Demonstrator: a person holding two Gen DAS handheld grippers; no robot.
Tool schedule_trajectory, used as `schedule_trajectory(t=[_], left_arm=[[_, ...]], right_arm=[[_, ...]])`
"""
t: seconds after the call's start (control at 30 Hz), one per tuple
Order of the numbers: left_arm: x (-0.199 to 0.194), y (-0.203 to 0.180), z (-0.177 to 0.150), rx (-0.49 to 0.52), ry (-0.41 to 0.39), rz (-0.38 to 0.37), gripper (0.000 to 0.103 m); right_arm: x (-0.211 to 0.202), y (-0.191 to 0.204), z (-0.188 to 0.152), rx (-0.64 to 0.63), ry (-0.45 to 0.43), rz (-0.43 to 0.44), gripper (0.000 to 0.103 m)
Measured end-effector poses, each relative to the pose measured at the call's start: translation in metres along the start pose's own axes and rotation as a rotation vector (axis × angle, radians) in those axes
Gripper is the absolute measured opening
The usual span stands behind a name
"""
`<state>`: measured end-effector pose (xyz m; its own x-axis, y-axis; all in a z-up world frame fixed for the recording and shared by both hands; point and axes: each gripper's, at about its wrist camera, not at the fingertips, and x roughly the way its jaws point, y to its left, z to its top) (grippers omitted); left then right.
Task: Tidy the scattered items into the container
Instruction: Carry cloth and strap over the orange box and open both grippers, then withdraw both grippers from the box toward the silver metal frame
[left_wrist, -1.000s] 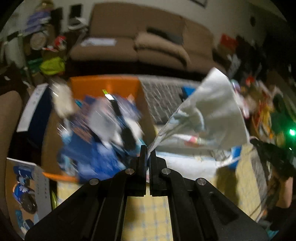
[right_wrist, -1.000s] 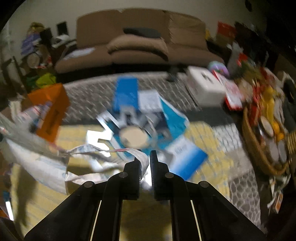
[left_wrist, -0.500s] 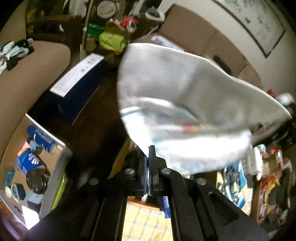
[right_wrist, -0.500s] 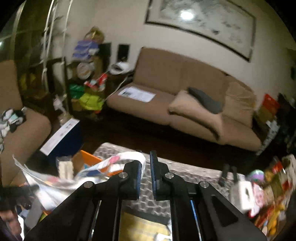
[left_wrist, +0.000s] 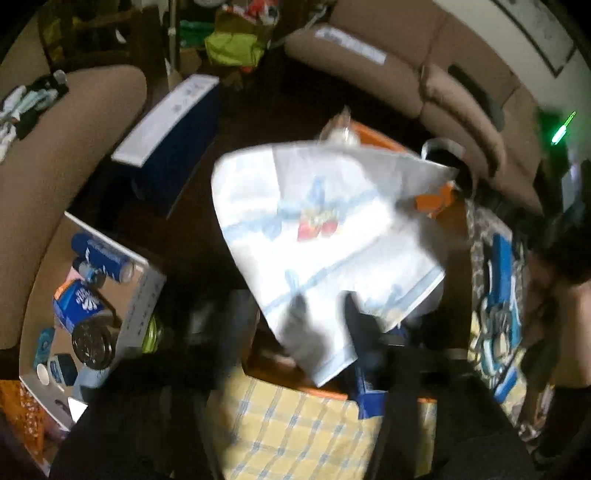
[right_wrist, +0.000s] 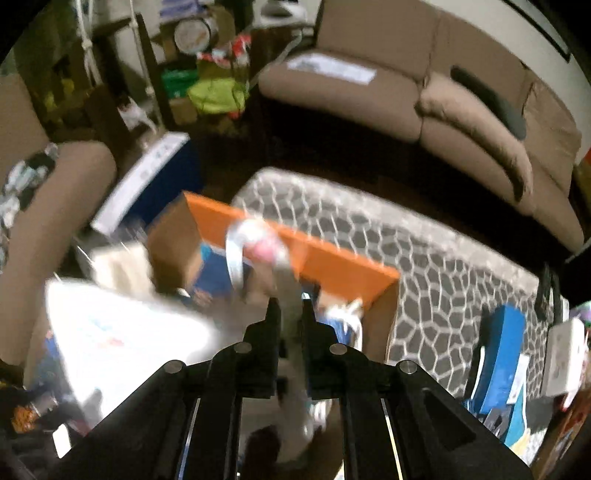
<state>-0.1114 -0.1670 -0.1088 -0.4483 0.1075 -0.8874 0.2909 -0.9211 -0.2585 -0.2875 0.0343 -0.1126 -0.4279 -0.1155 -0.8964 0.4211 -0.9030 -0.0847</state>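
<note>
One white printed bag (left_wrist: 321, 240) hangs over one orange box (right_wrist: 306, 254). Two tongs have just been opening: left tongs (left_wrist: 321, 314) spread apart, right tongs (right_wrist: 290, 314) slightly parted with the bag's strap loose between.

A home living room (cluttered): brown sofa (right_wrist: 424, 85), patterned rug (right_wrist: 436, 266).
</note>
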Motion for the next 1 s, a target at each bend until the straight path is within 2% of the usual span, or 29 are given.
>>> schedule_trajectory(t=[0.03,0.1,0.13,0.3,0.37,0.4,0.53,0.63,0.73,0.83,1.0], left_arm=[[-0.005,-0.002,0.001,0.007,-0.022,-0.003,0.059],[-0.01,-0.004,0.003,0.02,-0.043,-0.035,0.06],[-0.012,-0.006,0.003,0.022,-0.052,-0.056,0.06],[-0.022,-0.013,0.004,0.036,-0.087,-0.109,0.061],[-0.026,-0.02,0.002,0.067,-0.097,-0.124,0.062],[-0.028,-0.024,0.001,0.082,-0.103,-0.127,0.067],[-0.038,-0.04,-0.007,0.131,-0.136,-0.168,0.073],[-0.042,-0.056,-0.015,0.164,-0.136,-0.221,0.078],[-0.041,-0.072,-0.024,0.193,-0.112,-0.272,0.08],[-0.036,-0.089,-0.034,0.224,-0.072,-0.296,0.08],[-0.031,-0.108,-0.049,0.256,-0.056,-0.312,0.08]], right_arm=[[0.003,-0.003,-0.006,-0.007,0.017,-0.024,0.031],[0.003,-0.007,-0.015,-0.019,0.037,-0.045,0.056],[0.001,-0.011,-0.022,-0.021,0.049,-0.05,0.059],[-0.039,-0.039,-0.054,0.046,0.002,0.008,0.065],[-0.069,-0.057,-0.068,0.095,-0.058,0.048,0.068],[-0.089,-0.069,-0.079,0.121,-0.101,0.054,0.072],[-0.149,-0.109,-0.131,0.189,-0.21,-0.003,0.08],[-0.169,-0.139,-0.182,0.232,-0.21,-0.101,0.081],[-0.167,-0.17,-0.235,0.298,-0.17,-0.188,0.084],[-0.145,-0.208,-0.279,0.422,-0.091,-0.183,0.084],[-0.112,-0.249,-0.317,0.562,-0.026,-0.136,0.084]])
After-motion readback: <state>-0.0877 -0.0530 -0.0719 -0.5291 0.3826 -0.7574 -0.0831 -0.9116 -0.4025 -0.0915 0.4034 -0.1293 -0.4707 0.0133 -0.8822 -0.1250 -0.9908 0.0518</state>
